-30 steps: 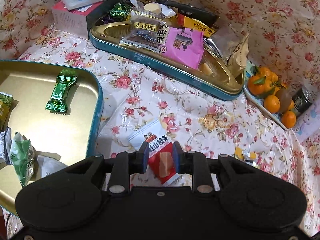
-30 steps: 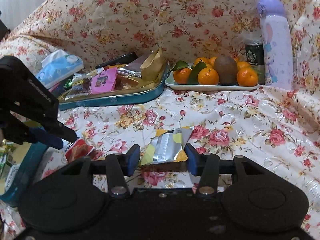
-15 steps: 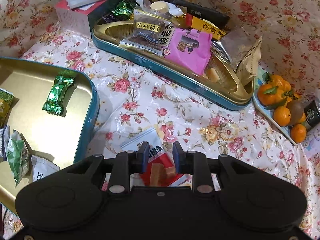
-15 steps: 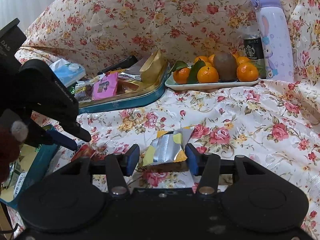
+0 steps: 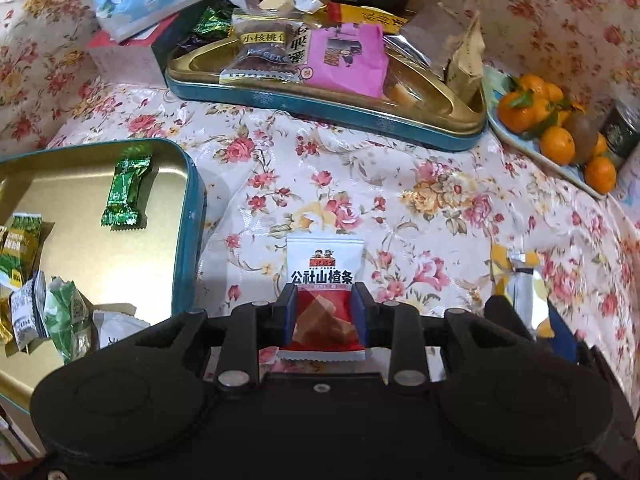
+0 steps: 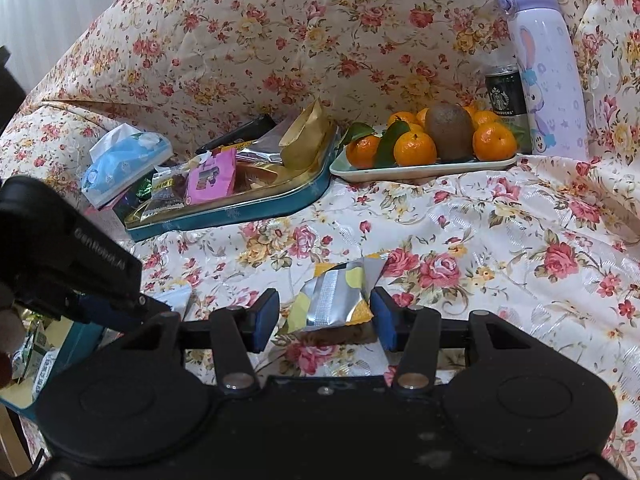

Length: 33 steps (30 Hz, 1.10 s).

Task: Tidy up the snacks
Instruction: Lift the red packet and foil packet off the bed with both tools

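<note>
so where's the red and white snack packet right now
In the left wrist view, the red and white packet lies on the floral cloth between the left gripper fingers.

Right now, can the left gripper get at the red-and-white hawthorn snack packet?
Probably yes. The left gripper has just been opening and straddles the red-and-white packet, which lies flat on the floral cloth between the pads. Nothing covers it.

The near end of the red-and-white snack packet [image 5: 325,300] disappears behind the left gripper's [image 5: 325,312] black body, while the gold tin [image 5: 188,184] beside it runs off the left edge, its heaped wrappers [image 5: 36,312] too crumpled to read. In the right wrist view, the silver-and-yellow packet [image 6: 336,296] is partly masked by the right gripper [image 6: 325,314], and the can [image 6: 505,92] stands half hidden behind fruit and the lilac bottle [image 6: 548,76].
</note>
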Each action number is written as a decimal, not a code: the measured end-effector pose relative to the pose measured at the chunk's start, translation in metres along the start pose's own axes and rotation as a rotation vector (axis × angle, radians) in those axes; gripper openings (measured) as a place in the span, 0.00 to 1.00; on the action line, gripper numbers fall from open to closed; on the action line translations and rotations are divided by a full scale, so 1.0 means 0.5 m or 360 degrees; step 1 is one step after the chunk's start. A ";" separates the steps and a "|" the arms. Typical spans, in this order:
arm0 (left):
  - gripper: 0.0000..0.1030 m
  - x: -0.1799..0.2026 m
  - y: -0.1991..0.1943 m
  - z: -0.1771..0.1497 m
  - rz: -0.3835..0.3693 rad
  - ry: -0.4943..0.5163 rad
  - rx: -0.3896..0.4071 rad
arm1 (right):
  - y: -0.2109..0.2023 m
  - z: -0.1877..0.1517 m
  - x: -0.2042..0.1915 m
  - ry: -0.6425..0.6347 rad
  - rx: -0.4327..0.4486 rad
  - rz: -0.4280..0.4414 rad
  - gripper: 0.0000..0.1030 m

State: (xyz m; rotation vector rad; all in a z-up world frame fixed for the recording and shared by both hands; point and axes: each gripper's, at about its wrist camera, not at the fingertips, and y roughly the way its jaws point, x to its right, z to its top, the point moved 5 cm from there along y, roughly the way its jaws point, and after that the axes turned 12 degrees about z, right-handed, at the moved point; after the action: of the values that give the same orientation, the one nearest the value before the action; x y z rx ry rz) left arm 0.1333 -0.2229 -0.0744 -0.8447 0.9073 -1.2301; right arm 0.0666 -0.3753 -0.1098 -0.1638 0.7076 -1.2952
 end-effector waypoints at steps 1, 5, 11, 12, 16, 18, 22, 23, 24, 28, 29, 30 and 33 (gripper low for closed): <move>0.44 0.000 0.001 0.000 0.0001 0.0010 0.0005 | 0.000 0.000 0.000 0.0003 0.0001 0.0001 0.51; 0.46 0.001 0.014 0.003 -0.0026 0.0054 -0.0006 | 0.000 0.000 0.000 0.0007 0.0004 0.0002 0.51; 0.48 0.001 0.026 0.002 -0.0046 0.0108 -0.0008 | 0.000 0.000 0.000 0.0006 0.0004 0.0003 0.51; 0.48 0.001 0.026 0.002 -0.0048 0.0114 -0.0005 | 0.000 0.000 0.001 0.0006 0.0004 0.0002 0.51; 0.58 0.016 0.027 -0.002 -0.0068 0.0185 0.0025 | 0.000 0.000 0.001 0.0003 0.0002 -0.0003 0.51; 0.61 0.030 0.026 -0.006 -0.0061 0.0249 0.0057 | -0.001 -0.001 0.000 0.0002 0.0002 -0.0009 0.51; 0.62 0.029 0.026 -0.008 -0.0062 0.0246 0.0088 | 0.000 -0.001 -0.003 -0.0002 0.0000 -0.0021 0.50; 0.61 0.028 0.026 -0.008 -0.0070 0.0248 0.0092 | 0.001 -0.001 -0.004 -0.0005 -0.0003 -0.0026 0.50; 0.61 0.027 0.025 -0.008 -0.0075 0.0250 0.0097 | 0.002 -0.001 -0.005 -0.0011 -0.0007 -0.0031 0.50; 0.57 0.025 0.025 -0.009 -0.0072 0.0235 0.0118 | 0.006 -0.002 -0.011 -0.0046 -0.0024 -0.0057 0.50; 0.55 0.021 0.023 -0.010 -0.0071 0.0226 0.0123 | 0.006 -0.002 -0.013 -0.0058 -0.0028 -0.0068 0.50; 0.54 0.016 0.022 -0.011 -0.0067 0.0217 0.0128 | 0.007 -0.002 -0.015 -0.0072 -0.0033 -0.0080 0.50; 0.46 0.003 0.021 -0.010 -0.0078 0.0204 0.0137 | 0.011 -0.002 -0.021 -0.0120 -0.0054 -0.0112 0.51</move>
State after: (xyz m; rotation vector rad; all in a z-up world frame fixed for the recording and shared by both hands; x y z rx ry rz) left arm 0.1333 -0.2232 -0.0863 -0.7292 0.9339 -1.3686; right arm 0.0694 -0.3636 -0.1093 -0.2658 0.6649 -1.3373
